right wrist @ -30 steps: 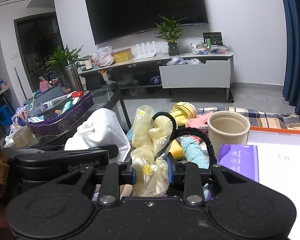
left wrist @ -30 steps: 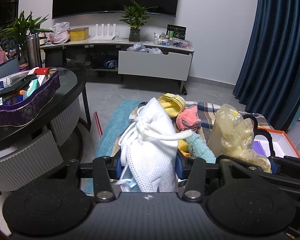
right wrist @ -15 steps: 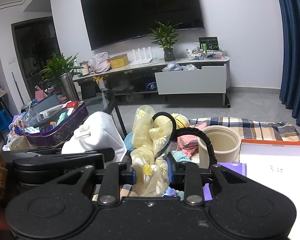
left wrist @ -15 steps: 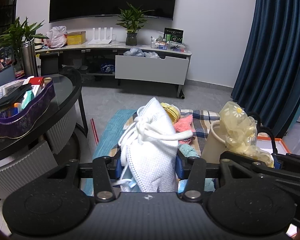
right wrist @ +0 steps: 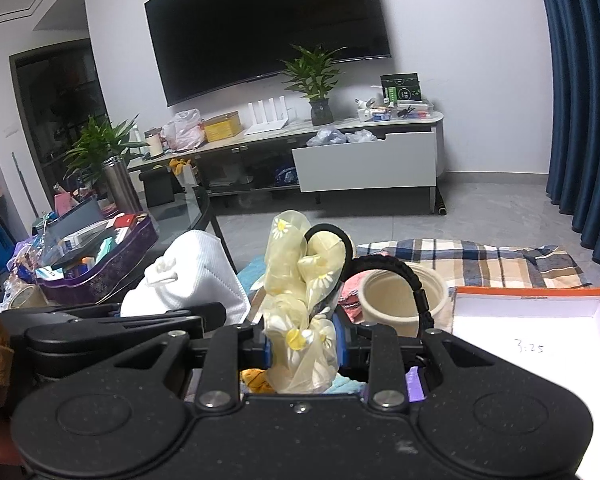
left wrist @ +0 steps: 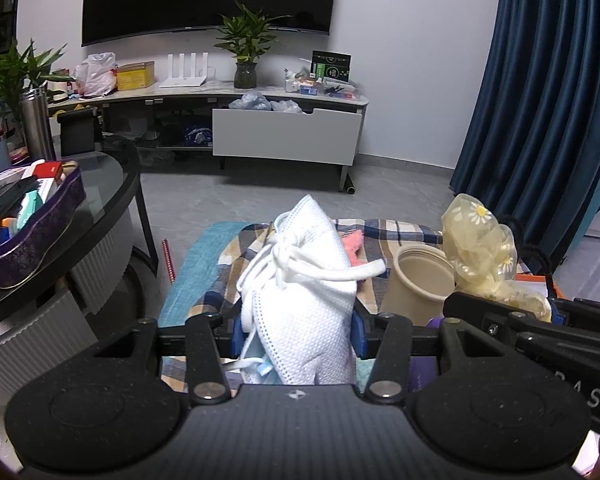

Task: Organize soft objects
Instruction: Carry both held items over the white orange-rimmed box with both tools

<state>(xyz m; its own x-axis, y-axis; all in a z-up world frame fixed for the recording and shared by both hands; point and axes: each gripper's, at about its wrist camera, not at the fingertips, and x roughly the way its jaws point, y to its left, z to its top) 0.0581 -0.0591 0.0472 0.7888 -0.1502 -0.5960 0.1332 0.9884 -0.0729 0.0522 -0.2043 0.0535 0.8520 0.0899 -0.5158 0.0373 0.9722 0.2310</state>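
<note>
A white woven face mask with knotted white ear loops (left wrist: pixel 300 300) stands upright between the jaws of the left gripper (left wrist: pixel 296 330), which are closed on it, held up off the plaid blanket (left wrist: pixel 396 236). Just to its right, the right gripper (right wrist: pixel 302 344) has its jaws clamped on a pale yellow sheer scrunchie printed with daisies (right wrist: pixel 300 280), with a black elastic hair band (right wrist: pixel 396 276) looping out beside it. Below and between the two held bundles, a beige round cup (left wrist: pixel 420 288) stands open on the blanket, with a pink fuzzy piece (left wrist: pixel 354 240) behind it. An orange-edged white box (right wrist: pixel 540 344) lies at the right, and a purple tin full of small packs (right wrist: pixel 100 268) sits on the dark glass worktop (left wrist: pixel 100 188) at the left.
</note>
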